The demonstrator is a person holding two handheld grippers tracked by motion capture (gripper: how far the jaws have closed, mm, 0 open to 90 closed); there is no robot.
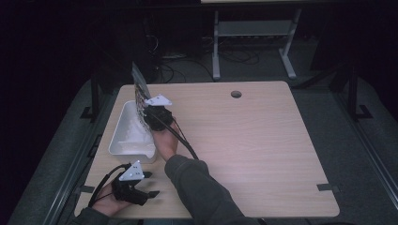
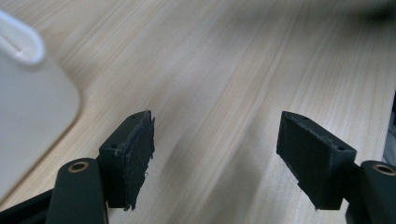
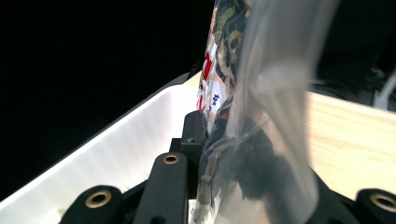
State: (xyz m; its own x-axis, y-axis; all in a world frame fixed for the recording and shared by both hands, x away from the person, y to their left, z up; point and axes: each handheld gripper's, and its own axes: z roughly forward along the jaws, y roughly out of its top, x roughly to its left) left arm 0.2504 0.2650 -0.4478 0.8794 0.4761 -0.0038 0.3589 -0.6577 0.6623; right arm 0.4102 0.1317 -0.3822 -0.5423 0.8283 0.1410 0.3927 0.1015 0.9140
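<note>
Plastic of the snack packet [image 3: 261,107] hides my right gripper [image 3: 219,154]'s far pad, clamped over the white tray [image 1: 123,136]; left gripper [image 2: 215,154] gapes, holding nothing.

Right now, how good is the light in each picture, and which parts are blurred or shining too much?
High view: the room behind is dark, while the light wooden table is evenly lit and the white plastic tub glares slightly. Left gripper view: the tub's corner is overexposed and soft, and the far wood is blurred. Right gripper view: the clear printed plastic bag is close, blurred and shiny against a black background.
</note>
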